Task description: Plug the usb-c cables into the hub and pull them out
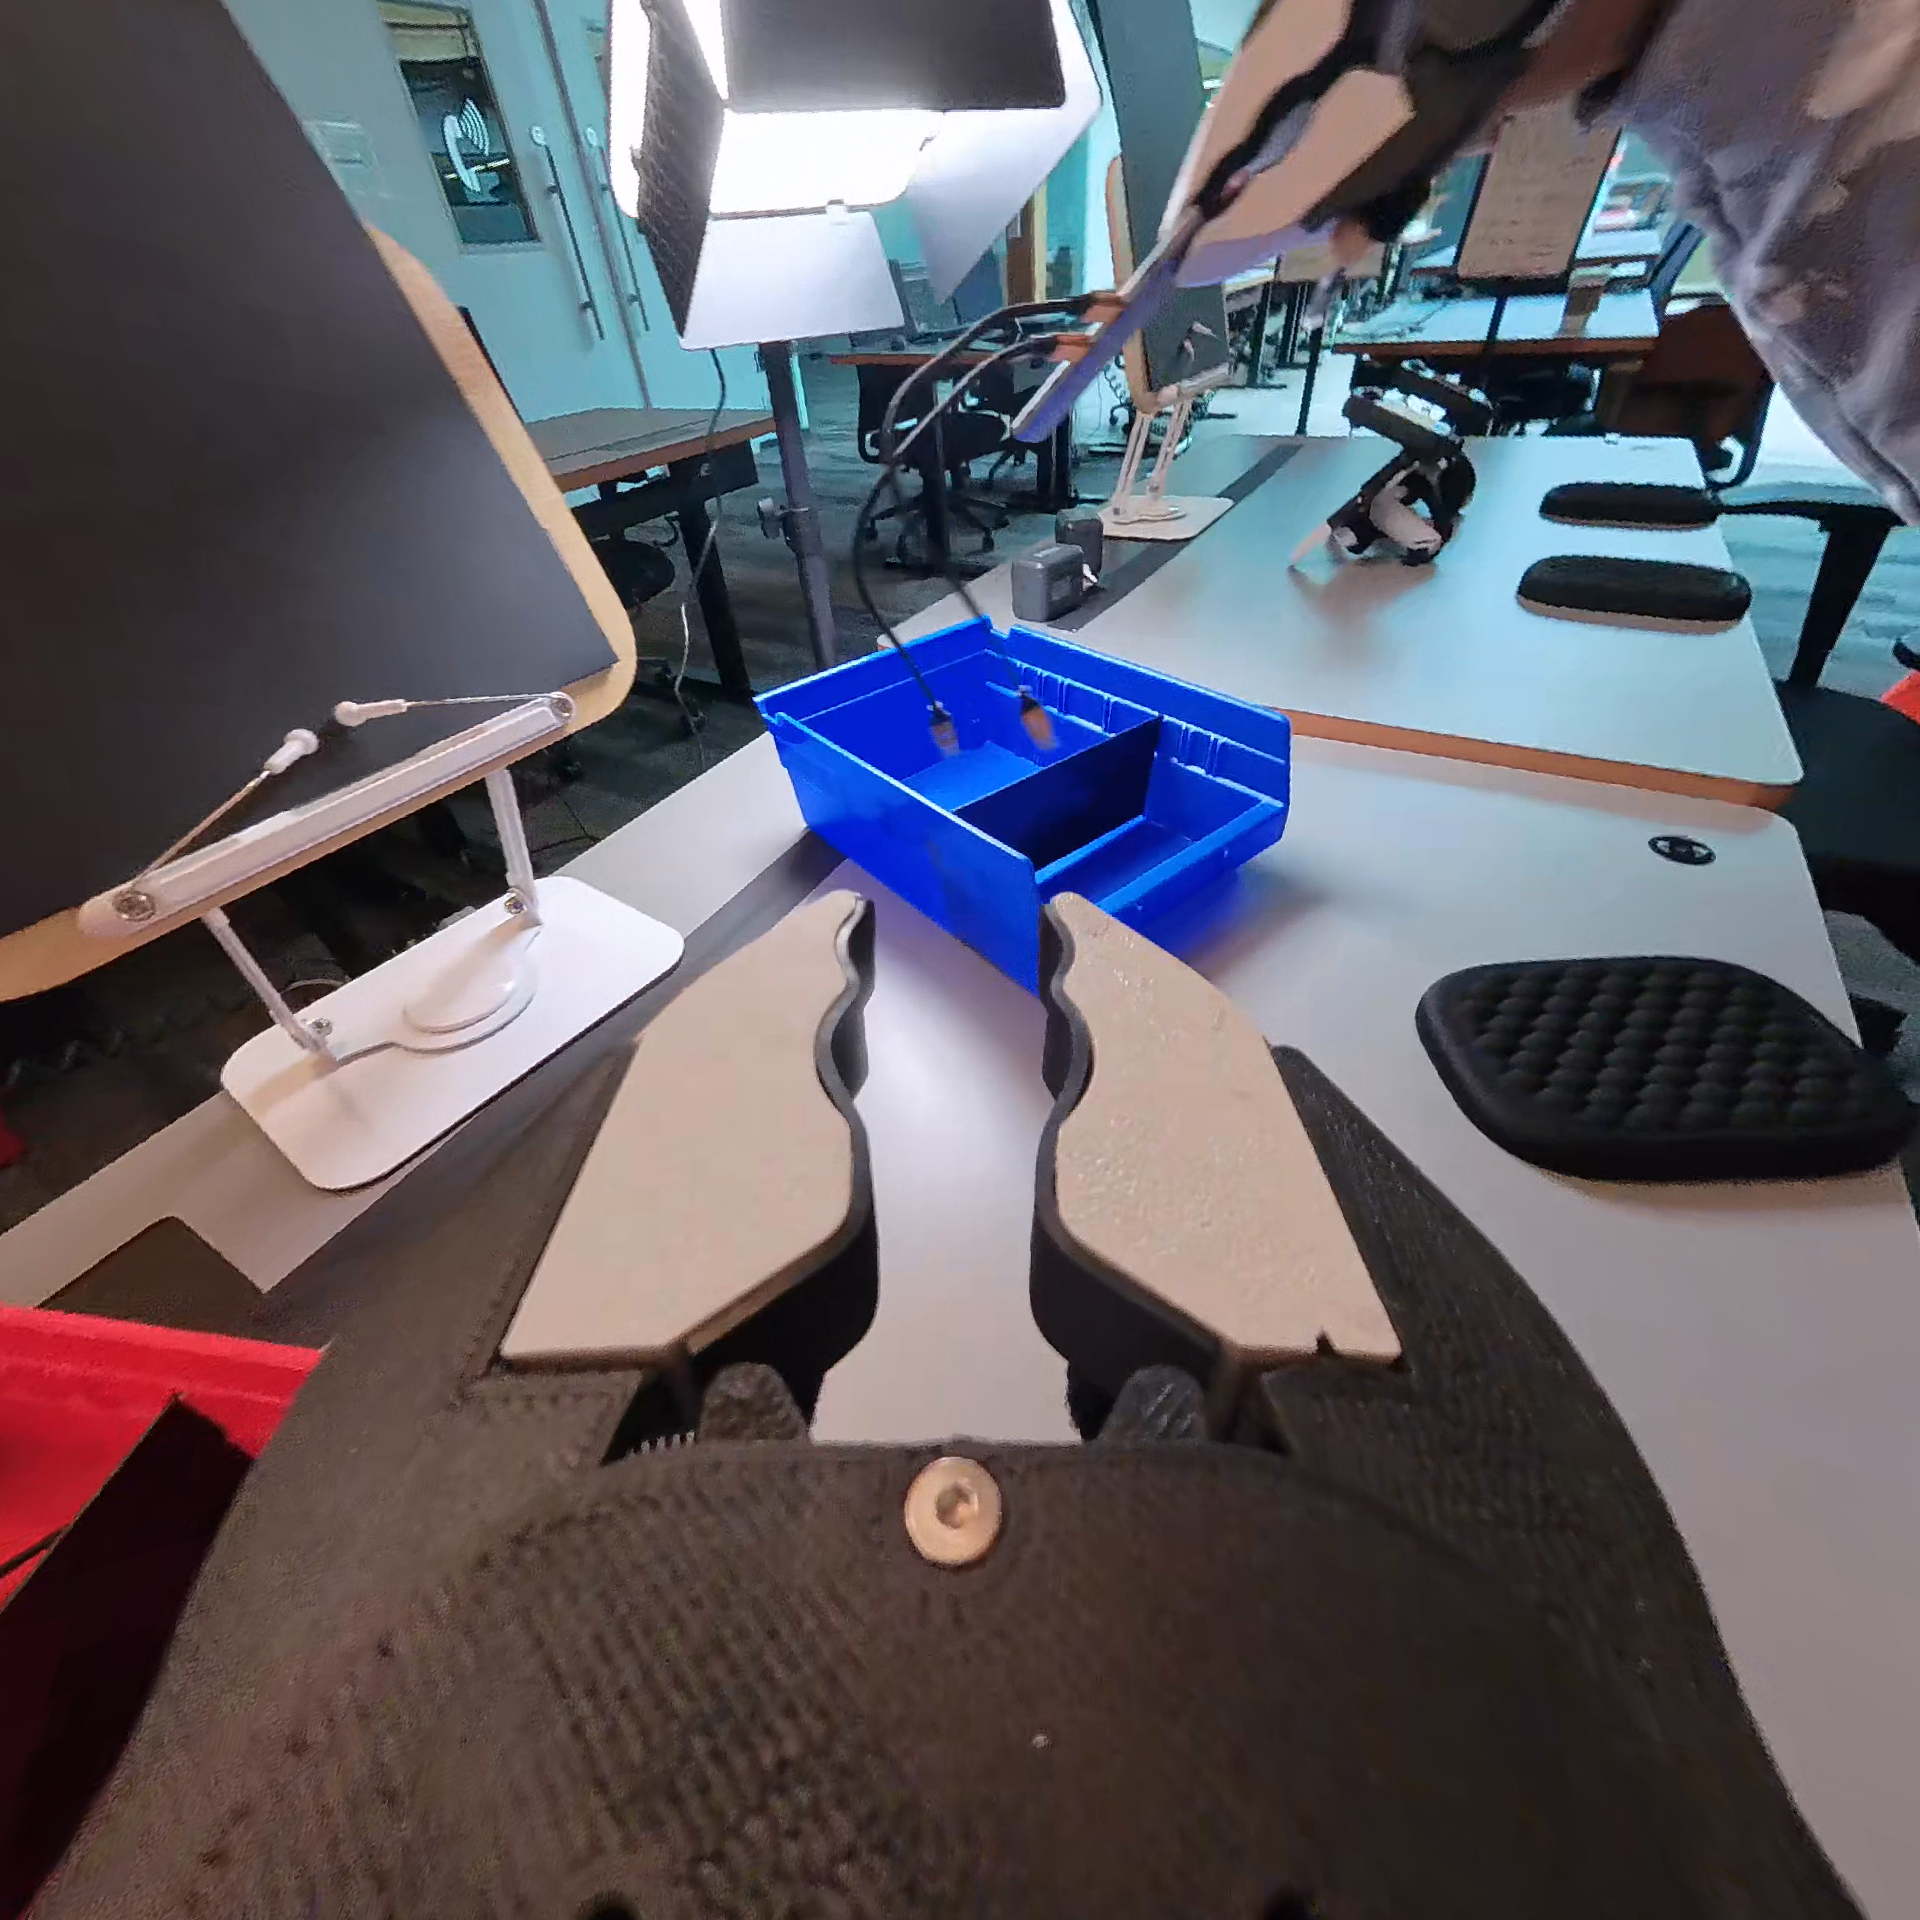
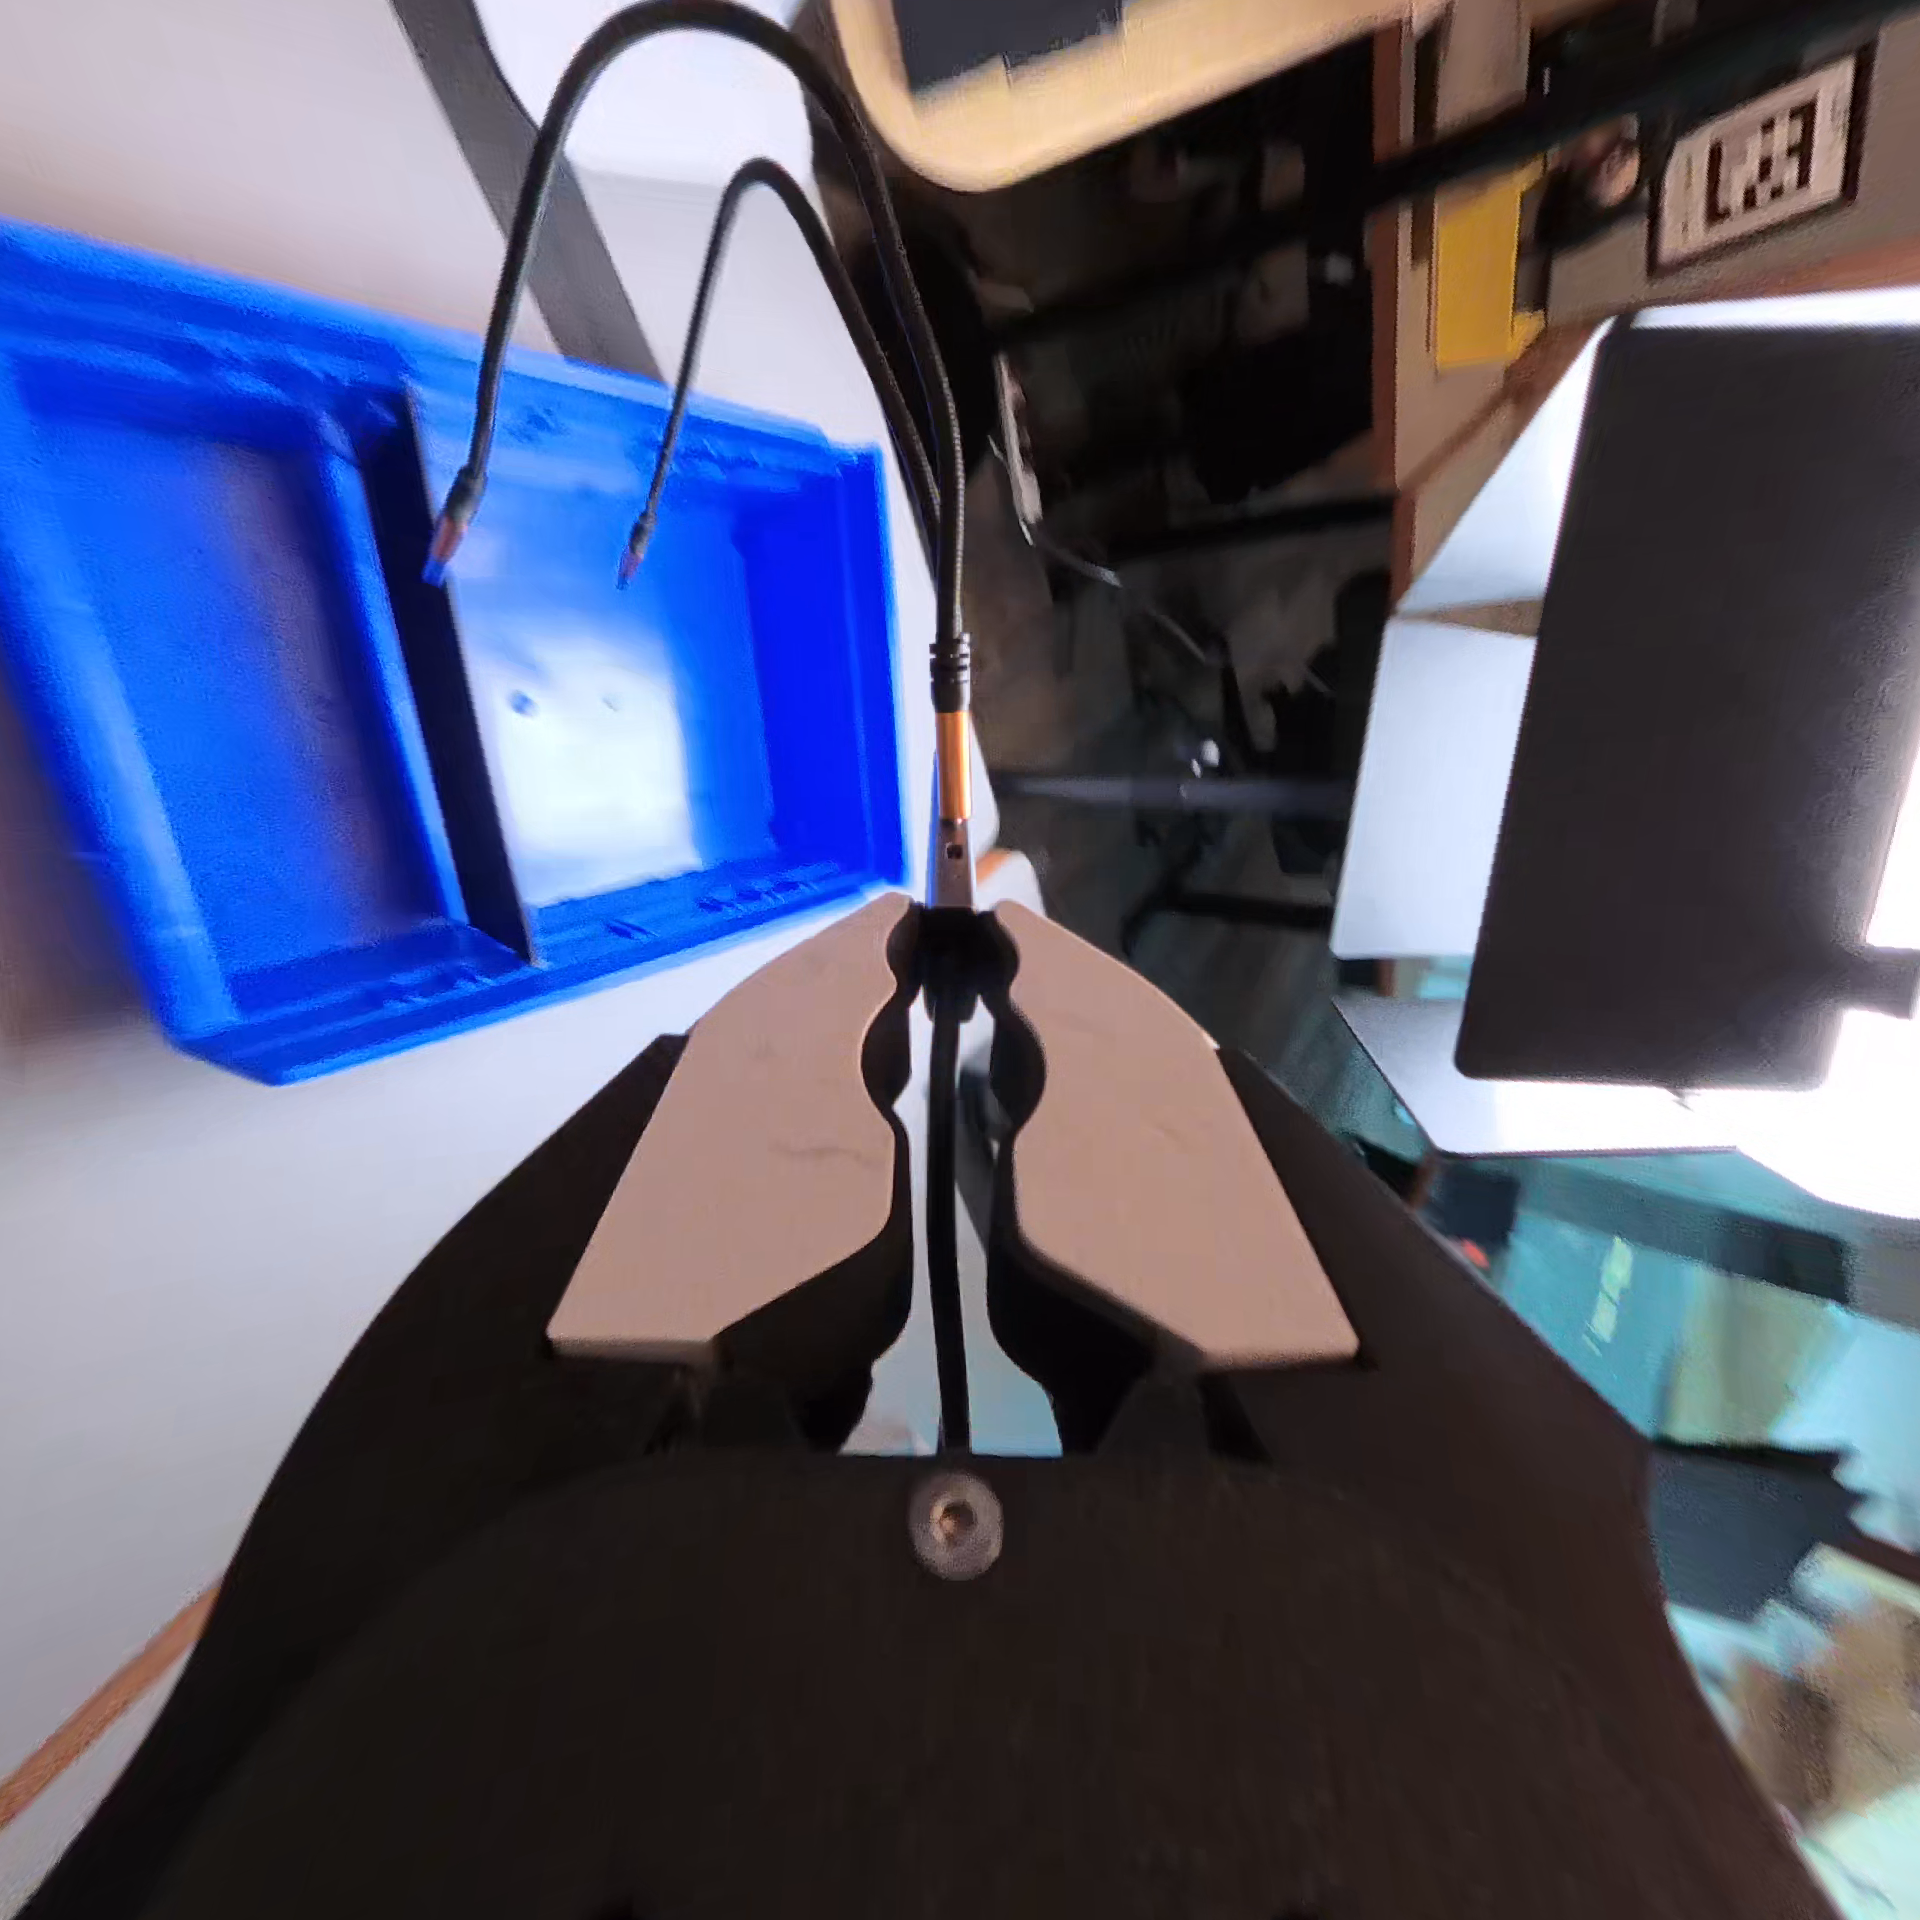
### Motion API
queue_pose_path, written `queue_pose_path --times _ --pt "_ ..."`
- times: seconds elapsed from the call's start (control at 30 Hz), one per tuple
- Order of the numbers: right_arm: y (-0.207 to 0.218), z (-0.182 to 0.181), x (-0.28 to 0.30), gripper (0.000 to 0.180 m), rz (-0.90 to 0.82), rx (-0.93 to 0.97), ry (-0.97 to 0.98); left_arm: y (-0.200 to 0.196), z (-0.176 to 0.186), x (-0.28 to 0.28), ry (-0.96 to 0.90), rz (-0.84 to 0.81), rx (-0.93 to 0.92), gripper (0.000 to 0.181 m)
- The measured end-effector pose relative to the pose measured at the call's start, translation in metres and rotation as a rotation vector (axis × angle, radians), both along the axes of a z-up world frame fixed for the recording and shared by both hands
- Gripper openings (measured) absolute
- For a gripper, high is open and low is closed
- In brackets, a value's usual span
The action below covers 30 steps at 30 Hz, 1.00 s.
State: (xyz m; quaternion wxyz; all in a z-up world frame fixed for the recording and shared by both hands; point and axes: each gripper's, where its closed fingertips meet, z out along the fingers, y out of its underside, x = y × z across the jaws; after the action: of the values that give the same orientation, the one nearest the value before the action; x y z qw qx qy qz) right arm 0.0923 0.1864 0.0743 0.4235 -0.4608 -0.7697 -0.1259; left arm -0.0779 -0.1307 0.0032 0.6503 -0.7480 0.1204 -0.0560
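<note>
Fingers of the left gripper (image 1: 956, 935) stand apart in the left wrist view, with bare desk (image 1: 1507, 935) showing in the gap and nothing held. Ahead of them sits a blue bin (image 1: 904, 821), split by a dark divider (image 1: 1060, 790) into compartments. Two black cables (image 1: 883, 488) hang in loops from above, and their plug ends (image 1: 940, 732) dangle over the bin's far compartment; whether they touch its floor cannot be told. The cables rise to the right gripper (image 1: 1049, 400), high in the frame and blurred, where a flat pale part, perhaps the hub, shows at its tip. A white stand (image 1: 447, 1029) carrying a dark board sits to the left, and a black pad (image 1: 1652, 1070) lies to the right.

In the right wrist view the right gripper (image 2: 948, 914) is pinched nearly closed on a black cable (image 2: 951, 1195) that runs back between the fingers. Past the tips it continues as a slim connector with a silver section, an orange band (image 2: 954, 764) and a ribbed black collar. From there braided black leads (image 2: 582, 197) arch up and over, ending in two small plugs (image 2: 449, 535) with silvery tips. They hang over the bin (image 2: 260, 644), near its divider (image 2: 457, 675), with white desk (image 2: 208, 1299) around it.
</note>
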Motion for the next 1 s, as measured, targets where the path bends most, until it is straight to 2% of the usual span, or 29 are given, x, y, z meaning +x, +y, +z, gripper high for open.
queue_pose_path --times 0.1,0.2,0.33,0.43,0.67,0.87,1.0 --pt "0.038 -0.022 -0.012 0.01 -0.095 0.09 -0.084 0.004 -0.008 0.006 0.023 -0.009 -0.029 0.03" --pt "0.055 -0.058 -0.032 0.01 -0.112 0.049 -0.132 0.006 -0.015 0.008 0.011 -0.022 -0.05 0.03" --pt "0.059 -0.114 -0.059 0.011 -0.086 -0.076 -0.172 0.008 -0.018 0.005 0.001 -0.024 -0.062 0.03" --pt "0.056 -0.151 -0.071 0.01 -0.075 -0.247 -0.184 0.008 -0.019 0.002 -0.006 -0.023 -0.063 0.03" --pt "0.05 -0.215 -0.079 0.011 -0.088 -0.496 -0.269 0.009 -0.022 -0.003 -0.014 -0.017 -0.069 0.03" --pt "0.035 -0.227 -0.077 0.02 -0.06 -0.489 -0.374 0.015 -0.033 -0.004 -0.027 -0.026 -0.101 0.03" --pt "0.025 -0.208 -0.075 0.032 -0.041 -0.491 -0.359 0.016 -0.037 -0.002 -0.009 -0.022 -0.115 0.031"
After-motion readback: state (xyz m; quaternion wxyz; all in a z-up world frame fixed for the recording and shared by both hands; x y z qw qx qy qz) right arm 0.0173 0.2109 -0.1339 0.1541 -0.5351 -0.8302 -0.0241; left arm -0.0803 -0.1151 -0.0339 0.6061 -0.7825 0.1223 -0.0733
